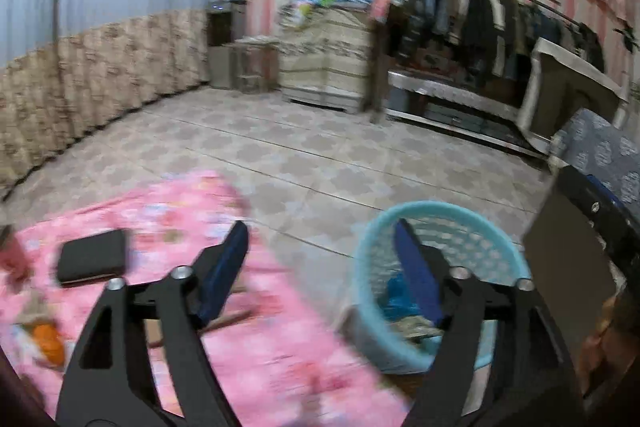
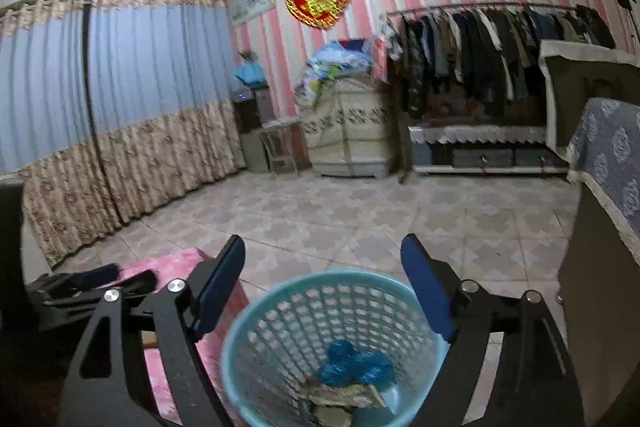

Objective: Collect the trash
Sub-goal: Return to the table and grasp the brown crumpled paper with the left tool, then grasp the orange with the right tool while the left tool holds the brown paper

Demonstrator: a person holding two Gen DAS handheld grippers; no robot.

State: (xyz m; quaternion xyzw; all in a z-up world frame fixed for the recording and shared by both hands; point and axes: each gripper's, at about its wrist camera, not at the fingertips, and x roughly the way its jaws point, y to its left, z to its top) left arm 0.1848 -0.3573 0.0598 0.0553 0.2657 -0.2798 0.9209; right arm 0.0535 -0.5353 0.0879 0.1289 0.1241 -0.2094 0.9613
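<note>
1. Right gripper hangs over the blue basket, jaws wide and empty; blue trash lies at the bottom, just below its tips.
2. Left gripper is wide open and empty too, with the basket beneath its right finger.
3. Risk — either gripper could knock the light basket over.
4. To its left, on the pink cloth, a black wallet might be mistaken for rubbish.
</note>
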